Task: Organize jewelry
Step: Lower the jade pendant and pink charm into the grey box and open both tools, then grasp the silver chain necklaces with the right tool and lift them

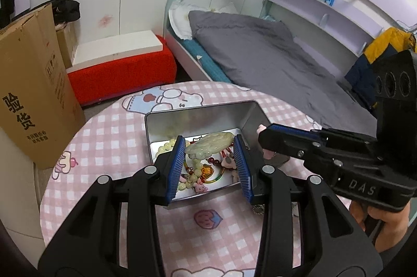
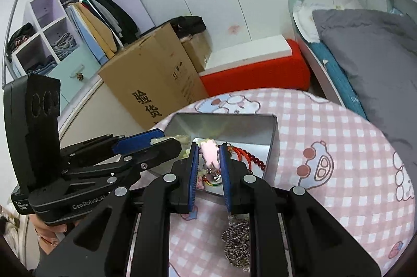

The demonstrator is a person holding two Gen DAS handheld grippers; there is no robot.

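Round counter [image 1: 109, 125] under a pink checked cloth with cartoon prints, set in a bedroom. Beyond it, a bed with a grey duvet [image 1: 260, 53], a red stool topped by a white board [image 1: 122, 68], a tall cardboard box [image 1: 34, 92] with printed Chinese characters, and pale wall panels with butterfly stickers. In the right wrist view, an open wardrobe [image 2: 78, 16] with hanging clothes and cubby shelves at far left.

Open metal tin [image 1: 198, 118] near the counter's middle, holding a tangle of jewelry: pale bead bracelets [image 1: 166, 146], dark red beads [image 1: 213, 161], small pink charms [image 1: 200, 188].

Left tongs [image 1: 208, 149] over the tin, blue pads partly spread, pinching a pale green carved pendant [image 1: 208, 144] between the tips, lifted above the heap inside.

Right tongs [image 2: 207, 154] narrowed, pressed on a small pink plush charm [image 2: 209, 150] held over the tin's near right side, a metal ring dangling below it. Loose grey metal chain [image 2: 237, 243] lying on the cloth just in front of the tin, beneath the right tongs.

Both tools angled down toward the tin from the near edge, the right one crossing in from the side in the left wrist view, with a bare hand [image 1: 383, 225] wrapped around its grip below.
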